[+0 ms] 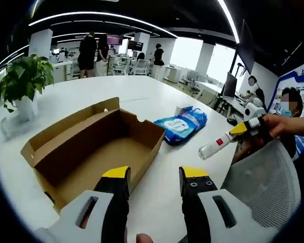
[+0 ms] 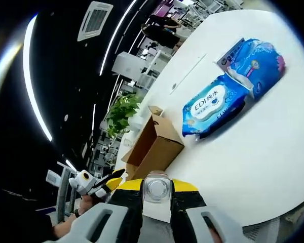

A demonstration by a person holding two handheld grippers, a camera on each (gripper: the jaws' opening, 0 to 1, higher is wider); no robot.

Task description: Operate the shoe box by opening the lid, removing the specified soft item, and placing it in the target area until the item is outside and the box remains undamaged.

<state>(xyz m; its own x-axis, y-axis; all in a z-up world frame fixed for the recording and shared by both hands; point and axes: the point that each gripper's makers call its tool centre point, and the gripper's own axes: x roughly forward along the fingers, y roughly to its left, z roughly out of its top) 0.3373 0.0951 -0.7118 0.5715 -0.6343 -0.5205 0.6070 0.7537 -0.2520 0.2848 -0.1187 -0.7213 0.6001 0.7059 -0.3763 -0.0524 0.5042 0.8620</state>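
Looking at risk: I hold a slim white bottle (image 2: 156,189) clamped in the right gripper (image 2: 156,195), and the grip sits near one end, so a careless swing could let it slip or knock the box.
Box risk: the shoe box (image 1: 99,147) is thin brown cardboard with its lid flap already folded back; if my left gripper (image 1: 154,174) drops onto the near wall, it could crease or tear it.
Left jaws: released, spread apart with nothing between them, hovering above the box's near corner.
Right jaws: clenched on the bottle, whose round end faces the right gripper view's camera.
Bottle in the left gripper view: a white tube with a red band (image 1: 216,145), sticking out of the right gripper (image 1: 245,129) off the table's edge.
Box contents: the floor I can see is bare, though the near wall hides part of it, so I cannot rule out something lying there.
Soft item: a blue wet-wipes pack (image 1: 182,125) lies on the white table (image 1: 71,101), just beside the box's far corner, outside it.
Item look: glossy, puffy film with a white label; it should dent easily.
Second pack: another blue pack (image 2: 258,61) lies touching the first (image 2: 210,109).
Progress: the item seems already out.
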